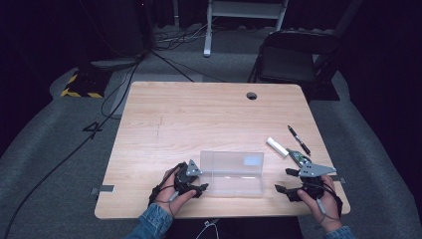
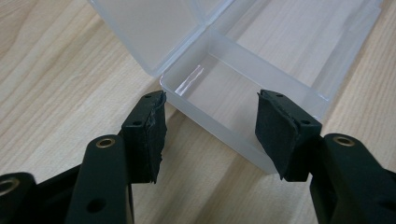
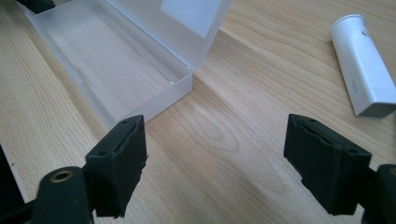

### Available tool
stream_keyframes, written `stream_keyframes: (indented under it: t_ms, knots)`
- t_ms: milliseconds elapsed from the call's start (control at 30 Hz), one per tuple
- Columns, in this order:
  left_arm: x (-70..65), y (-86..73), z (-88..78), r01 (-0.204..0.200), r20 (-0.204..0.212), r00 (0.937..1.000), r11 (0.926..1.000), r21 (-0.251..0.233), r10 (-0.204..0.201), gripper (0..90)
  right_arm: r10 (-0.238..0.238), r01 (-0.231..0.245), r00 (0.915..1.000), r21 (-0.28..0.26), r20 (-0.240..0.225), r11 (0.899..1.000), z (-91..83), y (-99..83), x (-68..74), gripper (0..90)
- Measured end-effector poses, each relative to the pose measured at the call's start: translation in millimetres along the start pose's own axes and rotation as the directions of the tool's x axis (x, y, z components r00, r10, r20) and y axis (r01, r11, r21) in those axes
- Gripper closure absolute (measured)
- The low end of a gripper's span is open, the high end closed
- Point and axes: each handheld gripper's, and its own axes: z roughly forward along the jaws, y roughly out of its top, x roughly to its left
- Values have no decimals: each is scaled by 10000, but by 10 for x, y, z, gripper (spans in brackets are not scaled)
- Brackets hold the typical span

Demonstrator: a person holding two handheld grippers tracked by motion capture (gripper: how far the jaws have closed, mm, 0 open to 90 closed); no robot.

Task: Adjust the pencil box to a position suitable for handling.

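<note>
A clear plastic box (image 1: 231, 185) lies open near the table's front edge, its lid (image 1: 232, 161) folded back. My left gripper (image 1: 201, 188) is at the box's left end. In the left gripper view the two pads (image 2: 150, 126) sit against opposite sides of that end of the box (image 2: 219, 116), so the gripper (image 2: 210, 130) is shut on it. The box is empty. My right gripper (image 1: 286, 181) rests to the right of the box. Its jaws stand wide open (image 3: 233, 158) over bare wood, with the box's right end (image 3: 140, 70) just ahead of them.
A white cylindrical tube (image 1: 276, 147) (image 3: 364, 79) and a black pen (image 1: 298, 140) lie right of the box, beyond the right gripper. The wooden table (image 1: 199, 114) has a cable hole (image 1: 251, 95) at the back. A folding chair (image 1: 293, 55) stands behind it.
</note>
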Motion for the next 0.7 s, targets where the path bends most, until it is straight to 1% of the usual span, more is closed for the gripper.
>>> stream_keyframes:
  t_ms: [133,233,333,367,433,500,700]
  knots:
    - [-26,5,3,-82,67,9999,10000,38,82,431,2,-2,10000,57,-25,10000,12,0,-4,220]
    - [-24,0,0,60,-3,10000,10000,18,-60,393,2,-2,10000,53,-17,10000,12,2,-7,220]
    - [-10,-2,-22,269,7,9996,9995,-191,-269,365,13,-13,10000,-4,-24,10000,10,1,-12,220]
    - [-1,0,-32,358,40,9994,9988,-339,-356,358,18,-18,10000,3,-23,10000,8,1,-15,220]
    - [12,2,-56,442,63,9990,9978,-497,-440,350,44,-44,10000,10,3,10000,8,-3,-21,220]
    - [26,5,-83,495,12,9988,9967,-649,-495,342,54,-54,10000,42,9,10000,6,-8,-25,220]
    - [52,23,-157,858,-178,9960,9913,-994,-880,324,74,-74,10000,55,56,10000,2,-18,-30,220]
